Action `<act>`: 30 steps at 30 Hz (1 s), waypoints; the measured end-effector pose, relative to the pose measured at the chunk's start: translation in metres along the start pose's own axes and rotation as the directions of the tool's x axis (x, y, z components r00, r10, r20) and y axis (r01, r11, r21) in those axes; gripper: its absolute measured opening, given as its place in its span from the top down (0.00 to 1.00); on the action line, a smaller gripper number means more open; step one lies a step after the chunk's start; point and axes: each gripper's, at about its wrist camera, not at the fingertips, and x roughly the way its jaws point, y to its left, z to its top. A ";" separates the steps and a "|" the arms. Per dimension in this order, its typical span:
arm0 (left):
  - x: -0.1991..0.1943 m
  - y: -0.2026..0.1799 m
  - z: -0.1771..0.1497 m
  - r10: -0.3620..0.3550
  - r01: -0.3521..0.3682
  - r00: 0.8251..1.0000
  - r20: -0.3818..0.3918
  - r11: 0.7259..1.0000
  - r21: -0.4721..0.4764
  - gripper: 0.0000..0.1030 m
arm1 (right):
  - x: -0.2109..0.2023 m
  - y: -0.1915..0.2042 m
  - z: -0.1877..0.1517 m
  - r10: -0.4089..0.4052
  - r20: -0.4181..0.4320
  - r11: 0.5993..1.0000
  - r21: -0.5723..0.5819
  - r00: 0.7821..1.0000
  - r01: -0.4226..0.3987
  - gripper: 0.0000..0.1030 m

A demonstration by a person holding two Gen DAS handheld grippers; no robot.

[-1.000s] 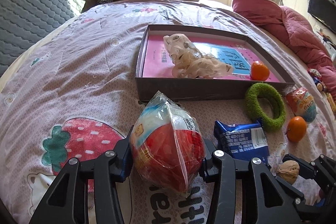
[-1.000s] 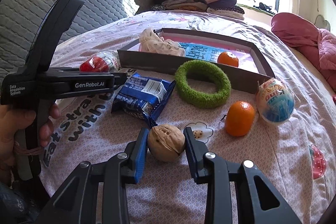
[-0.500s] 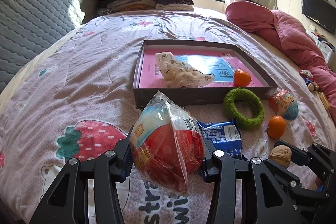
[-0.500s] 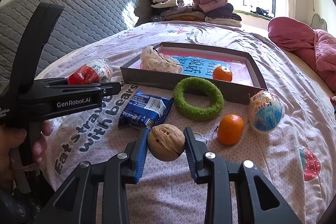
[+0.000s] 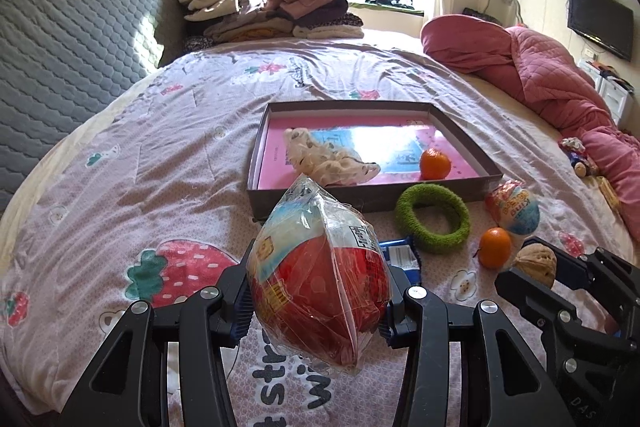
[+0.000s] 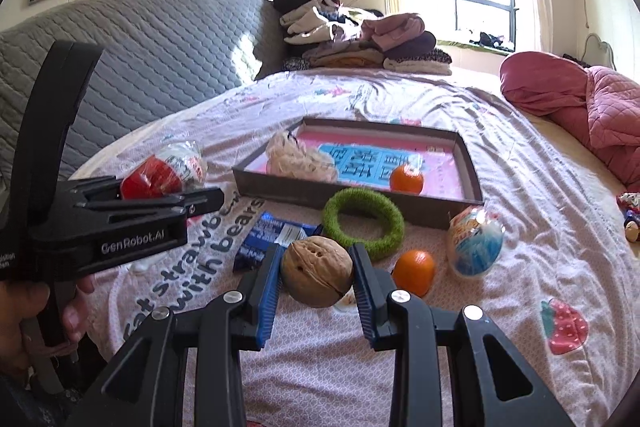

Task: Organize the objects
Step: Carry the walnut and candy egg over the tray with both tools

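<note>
Left gripper [image 5: 318, 301] clamped on red-and-white egg-shaped snack in clear plastic wrap [image 5: 320, 287], held above bed's pink strawberry-print sheet [image 5: 160, 163]. Right gripper [image 6: 317, 277] fingers [image 6: 267, 287] clamped on brown wrinkled walnut [image 6: 317, 271], off sheet. Shallow grey cardboard tray with pink floor [image 5: 360, 201] ahead holds cream crumpled cloth [image 5: 328, 163] and orange tangerine [image 5: 435, 164]. Near tray's front wall: green fuzzy ring [image 5: 432, 218], second tangerine [image 5: 495, 247], blue snack packet [image 6: 276, 235], blue-and-white wrapped egg [image 6: 476, 247].
</note>
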 end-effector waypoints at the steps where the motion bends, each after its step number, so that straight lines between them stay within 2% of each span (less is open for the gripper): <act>1: -0.003 -0.002 0.001 -0.001 0.001 1.000 0.008 1.000 0.003 0.52 | -0.003 0.000 0.001 0.000 0.009 1.000 -0.001 1.000 0.000 0.67; 8: -0.012 -0.013 0.013 0.001 -0.003 0.999 0.053 1.000 0.029 0.52 | -0.010 -0.007 0.020 -0.010 0.057 1.000 -0.019 0.998 0.011 0.67; 16: -0.006 -0.024 0.030 -0.006 0.002 0.998 0.068 0.998 0.056 0.52 | -0.008 -0.015 0.045 -0.020 0.109 0.999 -0.038 0.994 0.024 0.67; 30: 0.027 -0.042 0.071 -0.017 0.010 0.996 0.091 0.997 0.076 0.52 | 0.018 -0.054 0.073 -0.047 0.141 0.998 -0.025 0.989 0.051 0.67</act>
